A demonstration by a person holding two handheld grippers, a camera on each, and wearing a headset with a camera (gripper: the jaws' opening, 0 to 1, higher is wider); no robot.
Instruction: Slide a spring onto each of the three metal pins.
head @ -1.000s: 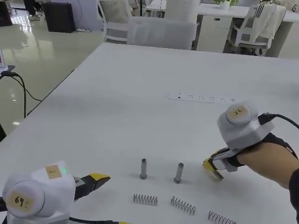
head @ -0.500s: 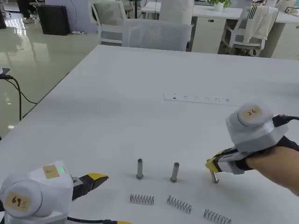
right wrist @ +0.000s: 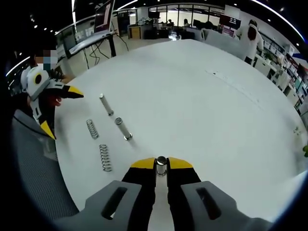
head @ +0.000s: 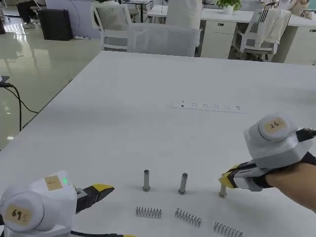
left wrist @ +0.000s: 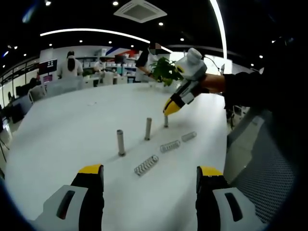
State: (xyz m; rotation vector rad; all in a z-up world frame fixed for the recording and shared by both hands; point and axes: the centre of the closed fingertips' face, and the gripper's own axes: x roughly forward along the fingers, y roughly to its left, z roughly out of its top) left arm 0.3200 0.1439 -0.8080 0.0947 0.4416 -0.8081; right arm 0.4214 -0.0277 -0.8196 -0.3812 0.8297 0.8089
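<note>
The right gripper (head: 226, 179) is clamping shut on the third pin (head: 223, 191), which is standing upright on the table (head: 148, 108) just right of the middle pin (head: 183, 183). The first pin (head: 146, 180) is standing just left of the middle pin. Three springs (head: 188, 217) are lying in a row near the middle pin, on the person's side (none on a pin yet). The left gripper (left wrist: 150, 171) is hovering well left of the middle pin, jaws spread wide, holding nothing.

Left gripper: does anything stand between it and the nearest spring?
Nothing visible does: only bare table separates the open left gripper from the nearest spring. The nearest pin stands farther back, off that line.
</note>
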